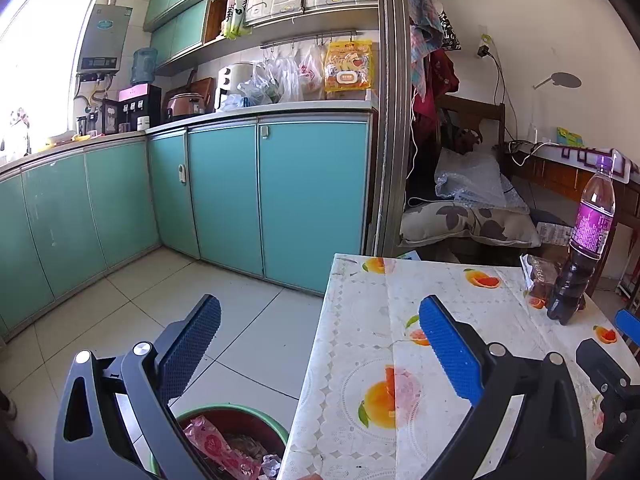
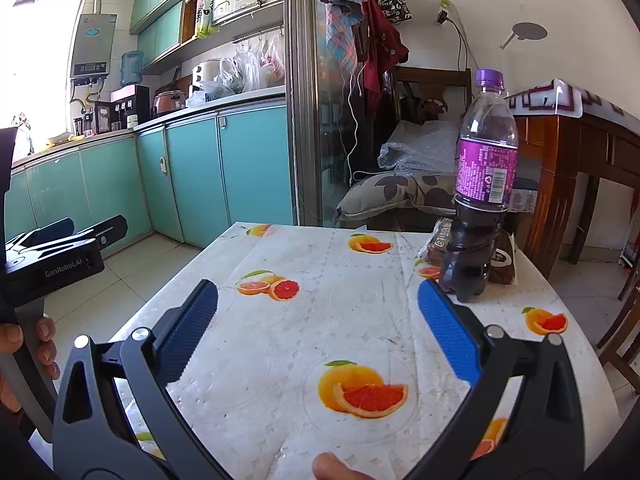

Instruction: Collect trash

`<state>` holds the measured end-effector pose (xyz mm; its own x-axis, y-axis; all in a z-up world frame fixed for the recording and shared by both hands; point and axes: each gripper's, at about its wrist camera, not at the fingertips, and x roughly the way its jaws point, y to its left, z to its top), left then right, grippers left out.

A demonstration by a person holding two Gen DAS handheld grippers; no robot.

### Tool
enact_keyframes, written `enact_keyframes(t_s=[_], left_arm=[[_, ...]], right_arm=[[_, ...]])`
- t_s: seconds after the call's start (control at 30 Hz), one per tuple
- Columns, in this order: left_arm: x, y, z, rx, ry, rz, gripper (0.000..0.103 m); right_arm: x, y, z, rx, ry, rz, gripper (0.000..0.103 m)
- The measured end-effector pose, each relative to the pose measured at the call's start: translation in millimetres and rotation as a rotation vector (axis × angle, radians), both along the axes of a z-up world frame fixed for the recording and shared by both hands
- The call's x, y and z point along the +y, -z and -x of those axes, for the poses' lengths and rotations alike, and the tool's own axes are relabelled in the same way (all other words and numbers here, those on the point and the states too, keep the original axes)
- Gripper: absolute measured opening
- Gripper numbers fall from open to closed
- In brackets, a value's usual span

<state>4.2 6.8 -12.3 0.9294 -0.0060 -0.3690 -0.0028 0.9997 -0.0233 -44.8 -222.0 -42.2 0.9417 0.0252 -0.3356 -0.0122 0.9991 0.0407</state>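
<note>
A green trash bin [image 1: 276, 426] with a red liner stands on the floor at the table's left edge; a pink wrapper [image 1: 218, 448] lies in it. My left gripper [image 1: 320, 320] is open and empty, straddling the table's left edge above the bin. My right gripper [image 2: 318, 300] is open and empty over the table [image 2: 280, 344], which has a fruit-print cloth. A purple-labelled bottle [image 2: 480, 184] of dark drink stands at the far right of the table, just beyond my right finger. Brown snack packets [image 2: 506, 258] lie behind it; they also show in the left wrist view [image 1: 540, 276].
Teal kitchen cabinets [image 1: 224, 192] and a worktop run along the left and back. A metal door frame [image 1: 390, 112] divides off a room with a chair, cushion [image 1: 468, 220] and wooden desk [image 2: 568, 160]. Tiled floor [image 1: 160, 312] lies left of the table.
</note>
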Motion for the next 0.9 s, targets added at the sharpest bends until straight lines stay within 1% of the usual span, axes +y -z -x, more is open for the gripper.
enact_keyframes(t_s=[0.9], left_arm=[[6.7,3.8,-3.3,0.024,-0.022,-0.001,0.096]], right_arm=[[-3.3,3.0,-2.2,0.011,0.004,-0.007,0.099]])
